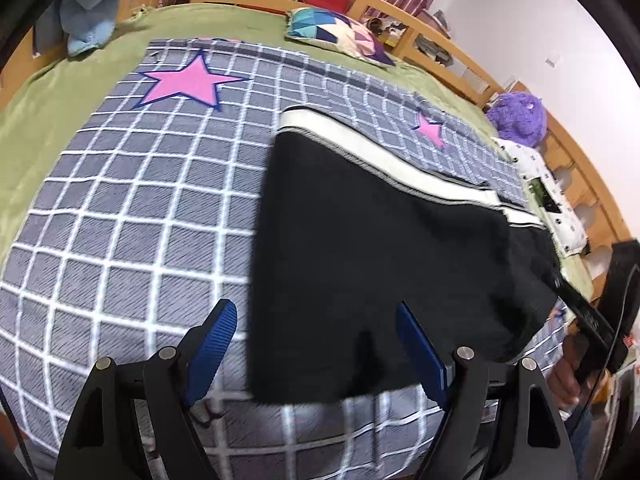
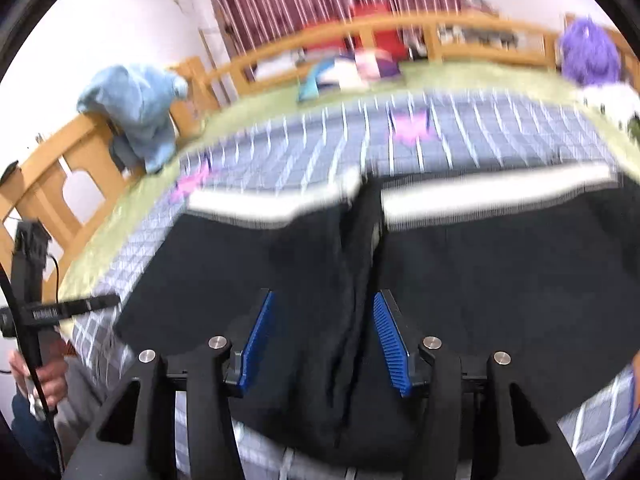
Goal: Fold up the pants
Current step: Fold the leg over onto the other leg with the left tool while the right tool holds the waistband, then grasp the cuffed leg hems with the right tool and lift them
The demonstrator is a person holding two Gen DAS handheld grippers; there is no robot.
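Black pants (image 1: 360, 248) with a white side stripe (image 1: 380, 152) lie flat on a grey checked blanket (image 1: 132, 208). My left gripper (image 1: 316, 320) is open above the pants' near left edge, its blue pads empty. In the blurred right wrist view the pants (image 2: 500, 272) spread wide, with a fold ridge (image 2: 352, 300) running between the fingers. My right gripper (image 2: 324, 312) is open just above that ridge and holds nothing. The right gripper's black body (image 1: 588, 316) also shows at the far right of the left wrist view.
The blanket has pink stars (image 1: 188, 84) and covers a green bedspread (image 1: 52, 112). A patterned cushion (image 1: 340, 32), a purple plush (image 1: 518, 118), a white pillow (image 1: 552, 196) and a blue garment (image 1: 88, 12) lie along the wooden bed rail (image 1: 440, 40).
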